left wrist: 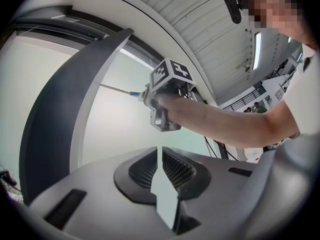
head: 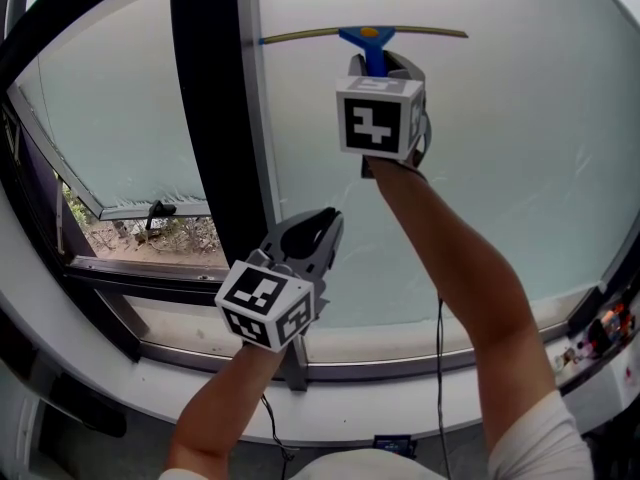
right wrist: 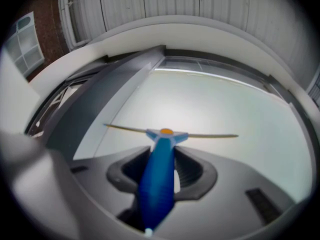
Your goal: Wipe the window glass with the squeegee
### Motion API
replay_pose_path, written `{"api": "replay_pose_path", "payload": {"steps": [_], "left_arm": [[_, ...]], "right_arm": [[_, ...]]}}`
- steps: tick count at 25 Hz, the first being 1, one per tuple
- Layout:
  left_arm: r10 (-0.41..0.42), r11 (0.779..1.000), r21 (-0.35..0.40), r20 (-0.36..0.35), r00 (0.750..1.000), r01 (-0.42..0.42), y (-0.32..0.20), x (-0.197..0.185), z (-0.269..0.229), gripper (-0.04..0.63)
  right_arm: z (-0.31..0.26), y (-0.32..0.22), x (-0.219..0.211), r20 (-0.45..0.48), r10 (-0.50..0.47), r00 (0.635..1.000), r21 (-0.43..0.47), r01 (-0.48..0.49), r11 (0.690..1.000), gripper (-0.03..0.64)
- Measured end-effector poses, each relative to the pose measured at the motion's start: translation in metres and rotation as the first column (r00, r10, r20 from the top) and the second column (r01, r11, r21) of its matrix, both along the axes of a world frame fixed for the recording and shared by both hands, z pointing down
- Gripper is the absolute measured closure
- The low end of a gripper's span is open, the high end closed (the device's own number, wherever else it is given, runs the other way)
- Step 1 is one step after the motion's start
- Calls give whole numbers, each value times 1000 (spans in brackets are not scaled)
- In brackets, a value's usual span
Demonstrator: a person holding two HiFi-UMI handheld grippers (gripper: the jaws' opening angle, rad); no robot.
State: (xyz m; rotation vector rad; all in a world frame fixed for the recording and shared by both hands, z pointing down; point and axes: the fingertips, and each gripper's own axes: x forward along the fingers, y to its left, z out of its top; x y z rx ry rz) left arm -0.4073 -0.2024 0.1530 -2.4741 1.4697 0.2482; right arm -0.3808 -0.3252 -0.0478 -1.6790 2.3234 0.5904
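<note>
- The large pale frosted window glass point(head: 500, 168) fills the head view from 12 to 4 o'clock; in the right gripper view point(right wrist: 215, 109) it spreads across the middle.
- A broad dark vertical frame post point(head: 210, 98) runs along the pane's edge at 11 o'clock. Past it, at 9 o'clock, a second glass panel point(head: 120, 108) stands swung open over a gap showing dry plants and soil outside.
- A pale window sill point(head: 420, 340) curves under the pane from 5 to 7 o'clock.
- The right gripper point(head: 385, 63) is held up at arm's length at 12 o'clock. Its jaws are closed around the handle of the squeegee, which the right gripper view point(right wrist: 162, 171) shows wedged between them.
- The left gripper point(head: 320, 223) hangs lower, at about 7 o'clock from the right one, just in front of the lower part of the pane and near the post. In the left gripper view point(left wrist: 159, 169) its jaws are drawn together with nothing between them.
- The squeegee with a blue plastic handle, an orange cap and a long thin blade point(head: 370, 36) stands handle down. Its blade lies level across the upper pane at 12 o'clock, one end near the post; I cannot tell whether it presses on the glass.
</note>
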Motion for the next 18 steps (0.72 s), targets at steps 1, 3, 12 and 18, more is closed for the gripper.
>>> {"api": "replay_pose_path", "payload": {"steps": [1, 3, 12, 18], "left_arm": [[0, 1000, -3, -1, 1000, 0, 0, 0, 2, 543], [1, 1000, -9, -4, 1000, -1, 1, -1, 5, 543], [5, 999, -35, -21, 1000, -5, 0, -2, 20, 543], [8, 999, -51, -29, 1000, -10, 2, -3, 28, 543]], "right_arm": [[2, 0, 0, 0, 0, 1000, -2, 0, 1000, 460], [7, 0, 0, -3, 2, 1000, -6, -2, 1000, 460], [27, -2, -2, -9, 2, 1000, -19, -2, 1000, 460], [39, -1, -1, -5, -3, 1000, -32, 3, 999, 460]]}}
